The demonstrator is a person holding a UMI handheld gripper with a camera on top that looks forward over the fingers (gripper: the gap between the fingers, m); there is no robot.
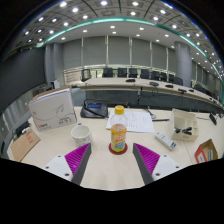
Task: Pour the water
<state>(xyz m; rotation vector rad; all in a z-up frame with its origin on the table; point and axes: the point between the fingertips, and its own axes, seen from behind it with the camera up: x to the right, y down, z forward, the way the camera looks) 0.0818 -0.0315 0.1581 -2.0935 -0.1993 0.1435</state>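
Observation:
A small bottle (119, 130) with a yellow cap, an orange-yellow label and a red base stands upright on the pale table (112, 170), just ahead of my fingers and about midway between them. A white cup (81, 134) stands to the left of the bottle, beyond my left finger. My gripper (112, 160) is open and empty, with its magenta pads (77, 157) spread wide on both sides. The bottle is beyond the fingertips, not between them.
A white box-like device (52, 108) stands at the back left, and a dark object (94, 109) lies behind the cup. White papers (135, 120) lie behind the bottle. A remote-like object (165, 141), a white box (184, 122) and a cardboard box (206, 151) are at the right. Desks and chairs lie beyond.

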